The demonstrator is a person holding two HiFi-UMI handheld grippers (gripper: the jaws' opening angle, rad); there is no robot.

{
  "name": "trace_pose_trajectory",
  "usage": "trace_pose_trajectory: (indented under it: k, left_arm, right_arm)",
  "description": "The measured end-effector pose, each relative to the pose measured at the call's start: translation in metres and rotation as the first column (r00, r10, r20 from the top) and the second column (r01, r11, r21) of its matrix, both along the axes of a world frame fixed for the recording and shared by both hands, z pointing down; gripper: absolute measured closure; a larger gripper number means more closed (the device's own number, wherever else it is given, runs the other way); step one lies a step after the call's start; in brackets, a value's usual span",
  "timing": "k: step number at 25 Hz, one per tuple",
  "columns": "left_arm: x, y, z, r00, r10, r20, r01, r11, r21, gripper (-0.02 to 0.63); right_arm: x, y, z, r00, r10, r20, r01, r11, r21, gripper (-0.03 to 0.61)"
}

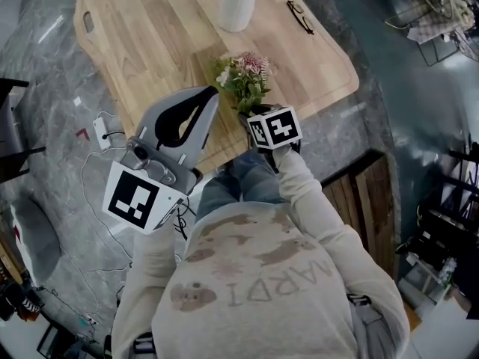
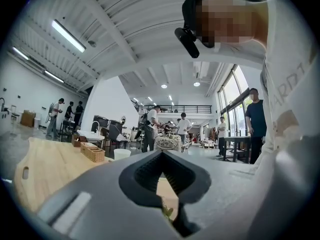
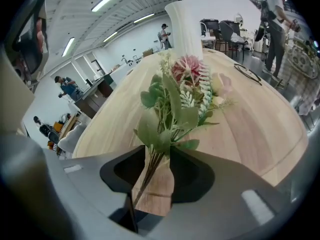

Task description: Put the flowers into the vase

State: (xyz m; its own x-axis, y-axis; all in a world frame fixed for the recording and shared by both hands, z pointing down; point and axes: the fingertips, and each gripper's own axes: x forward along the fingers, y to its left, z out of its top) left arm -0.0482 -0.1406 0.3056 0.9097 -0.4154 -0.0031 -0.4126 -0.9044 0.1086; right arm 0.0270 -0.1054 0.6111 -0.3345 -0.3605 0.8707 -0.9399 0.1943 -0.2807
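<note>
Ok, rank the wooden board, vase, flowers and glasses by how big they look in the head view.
1. wooden board, by far the largest.
2. flowers and vase: they look about alike. The top edge cuts off the vase, so I won't rank them.
3. glasses, smallest.

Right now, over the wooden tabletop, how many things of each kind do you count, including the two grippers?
White vase: 1
Bunch of flowers: 1, clamped in the right gripper
Black eyeglasses, as they seem: 1
Grippers: 2, counting the left gripper, which holds nothing
Total: 5
</note>
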Motion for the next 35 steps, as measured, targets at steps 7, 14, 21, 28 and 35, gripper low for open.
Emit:
trace_pose_trajectory:
  k: [7, 14, 21, 28, 35]
  left_arm:
    - [-0.007, -0.008, 0.002, 1.0, -0.026, -0.001, 0.026, 1.0, -0.01, 0.614]
    - [-0.011, -0.01, 0.001, 0.999, -0.039, -0.011, 0.039, 0.999, -0.013, 0.614]
    - [-0.008, -0.009, -0.003, 0.999, -0.043, -0.008, 0.043, 0.999, 0.005, 0.614]
    - [-0.004, -0.014, -0.008, 0.998, -0.057, -0.001, 0.057, 0.998, 0.02, 0.614]
    - [0.016, -0.017, -0.014, 0.997, -0.076, 0.011, 0.075, 0.996, 0.045, 0.614]
  right_arm:
    - [-0.003, -0.003, 0.012, 0.997, -0.05, -0.06, 0.047, 0.997, -0.055, 0.43]
    - [-0.005, -0.005, 0.016, 0.999, -0.046, -0.027, 0.043, 0.991, -0.126, 0.468]
    - [-0.008, -0.001, 0.016, 0.992, 0.029, 0.123, -0.009, 0.988, -0.157, 0.534]
    - [-0.017, -0.013, -0.018, 0.975, -0.007, 0.22, 0.018, 0.999, -0.048, 0.535]
    - [-0.019, -0.042, -0.099, 0.935, -0.12, 0.335, 0.054, 0.979, 0.198, 0.535]
